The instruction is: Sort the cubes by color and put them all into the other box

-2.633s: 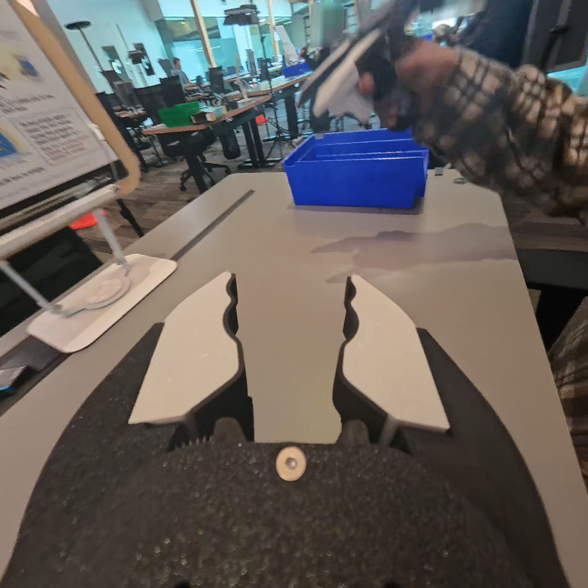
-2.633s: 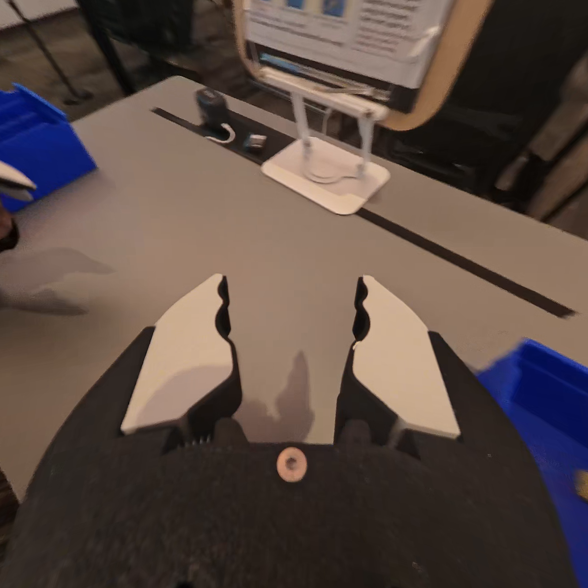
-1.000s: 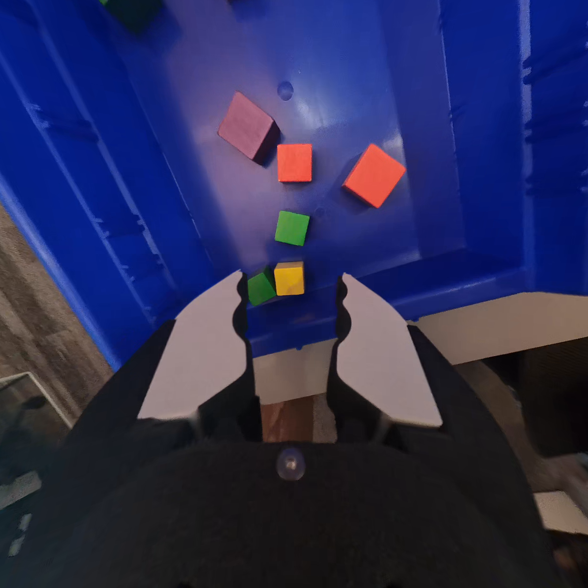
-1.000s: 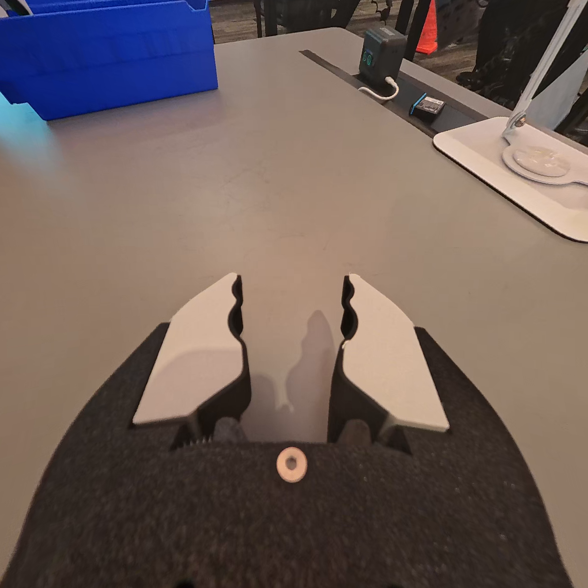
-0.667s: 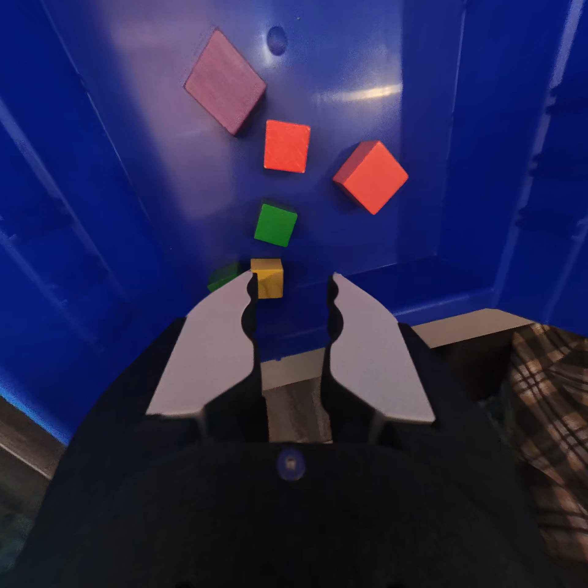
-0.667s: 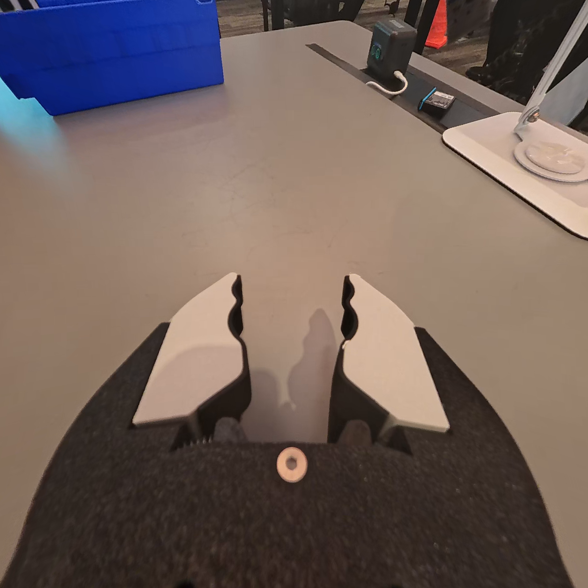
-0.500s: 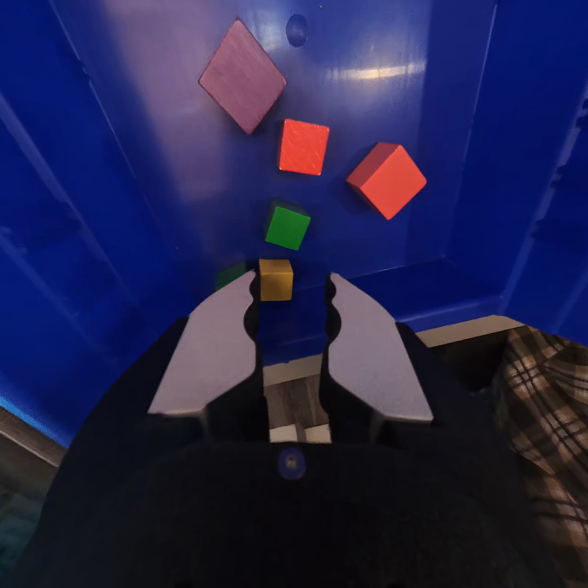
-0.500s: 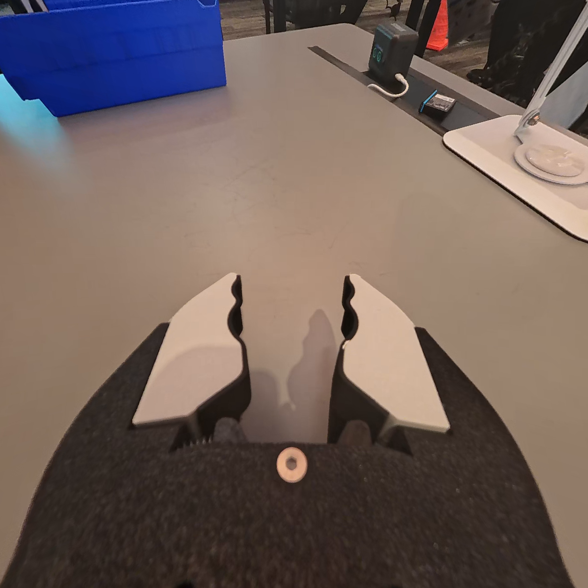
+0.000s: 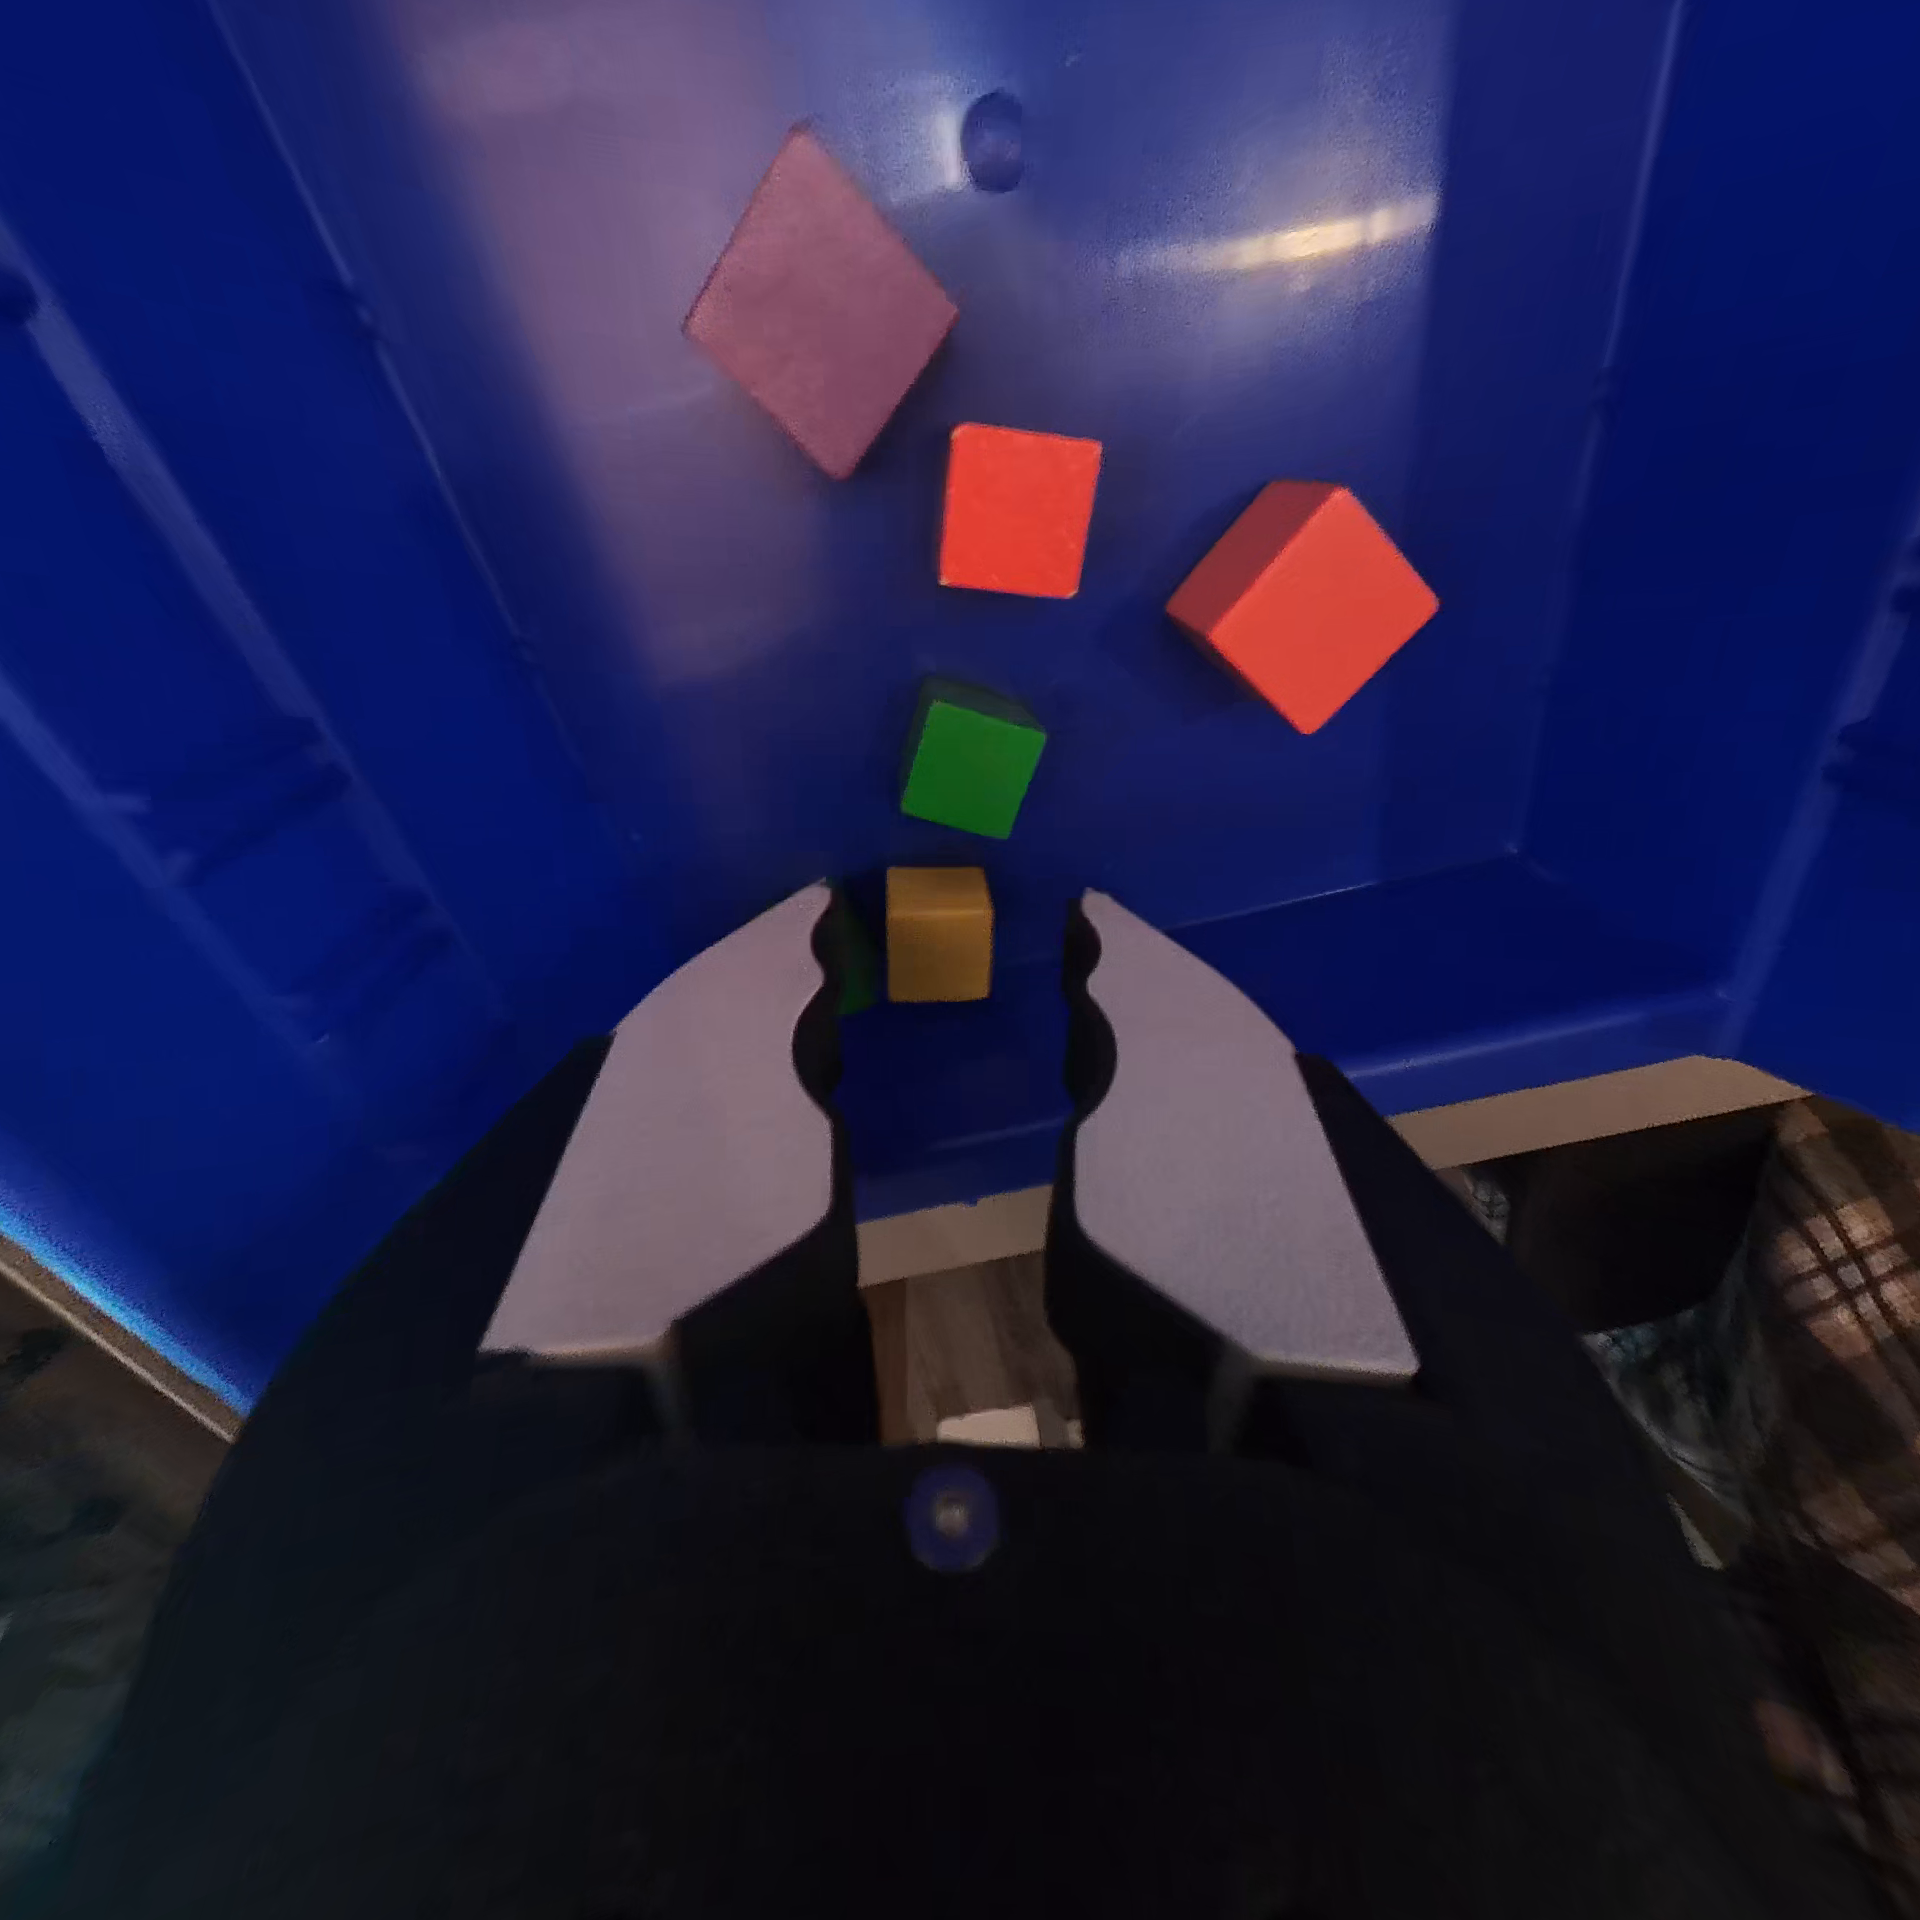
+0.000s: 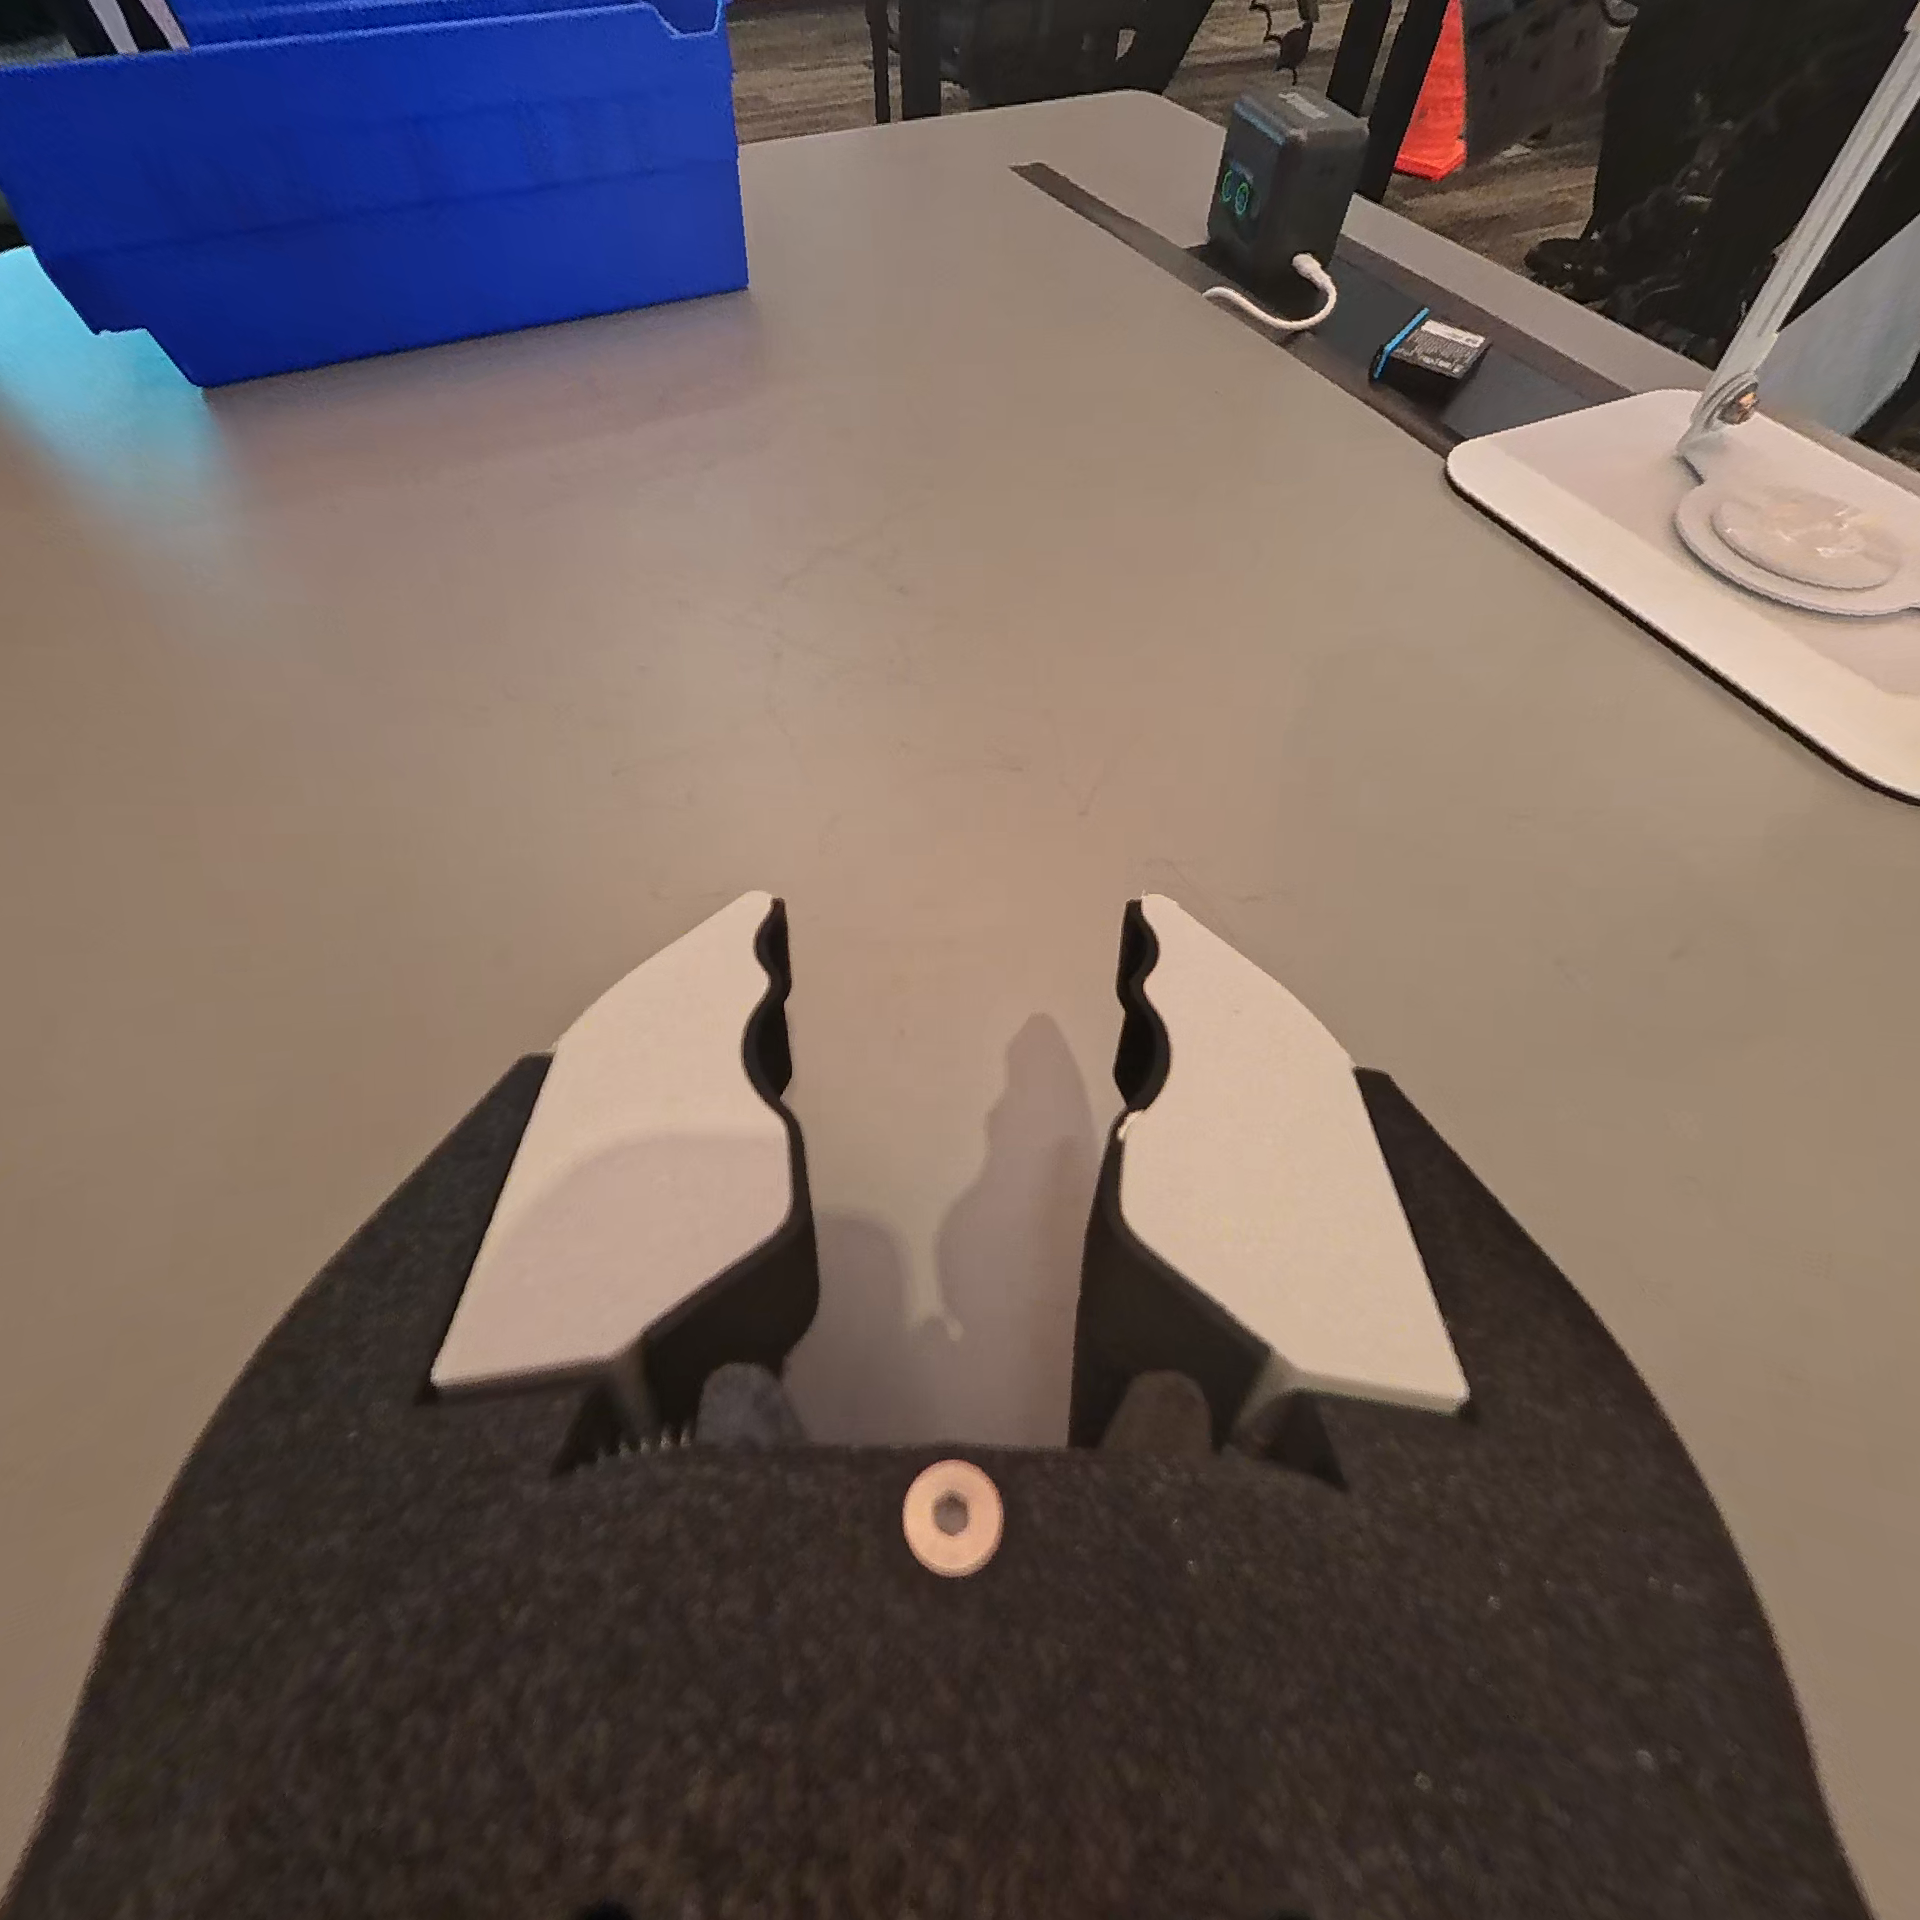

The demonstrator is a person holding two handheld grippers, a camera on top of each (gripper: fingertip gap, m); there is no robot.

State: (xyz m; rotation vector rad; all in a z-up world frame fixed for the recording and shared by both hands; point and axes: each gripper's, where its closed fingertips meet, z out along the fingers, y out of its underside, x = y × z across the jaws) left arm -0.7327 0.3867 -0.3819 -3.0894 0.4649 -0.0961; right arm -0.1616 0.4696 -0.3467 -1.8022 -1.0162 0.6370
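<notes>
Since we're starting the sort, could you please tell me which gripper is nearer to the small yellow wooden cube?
Left. The left gripper hangs open just above the small yellow wooden cube inside the blue plastic bin. The right gripper sits open over the bare grey table, no cubes in its view.

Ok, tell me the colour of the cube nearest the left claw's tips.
Yellow cube, mustard-toned in shadow; the left wrist view shows it best.

The left gripper [image 9: 948, 914] points steeply downward with jaws parted, while the right gripper [image 10: 951, 914] lies low and level, jaws apart.
</notes>
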